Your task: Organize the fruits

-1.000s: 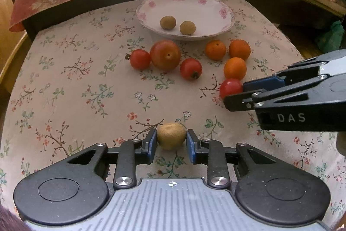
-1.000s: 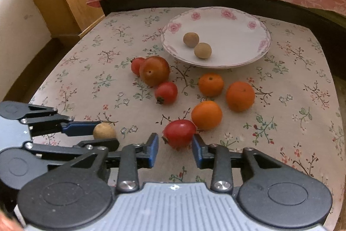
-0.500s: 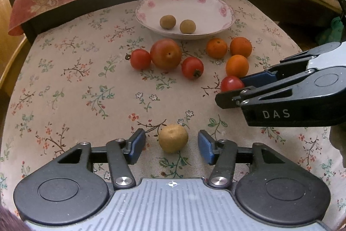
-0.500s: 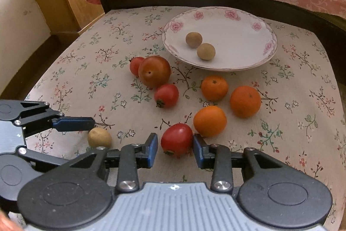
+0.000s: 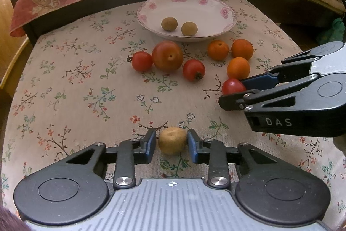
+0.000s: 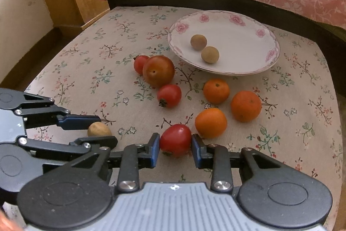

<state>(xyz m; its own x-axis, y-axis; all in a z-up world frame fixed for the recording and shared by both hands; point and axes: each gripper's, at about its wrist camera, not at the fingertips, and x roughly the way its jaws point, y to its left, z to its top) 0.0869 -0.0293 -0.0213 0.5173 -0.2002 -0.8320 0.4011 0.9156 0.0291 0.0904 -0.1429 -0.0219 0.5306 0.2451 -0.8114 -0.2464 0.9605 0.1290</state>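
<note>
My left gripper (image 5: 172,142) brackets a longan (image 5: 172,140) at lower centre; whether the pads touch it I can't tell. My right gripper (image 6: 175,147) is clamped on a cherry tomato (image 6: 175,139), an orange (image 6: 210,122) just beside it. Floral plate (image 6: 255,70) upper centre holds two longans. Bare tablecloth (image 5: 64,88) at frame left.

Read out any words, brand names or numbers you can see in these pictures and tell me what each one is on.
"DAS": white letters on the black side of the right gripper, seen in the left wrist view.
No other text shows in either view; the plate and tablecloth carry only flower patterns.
</note>
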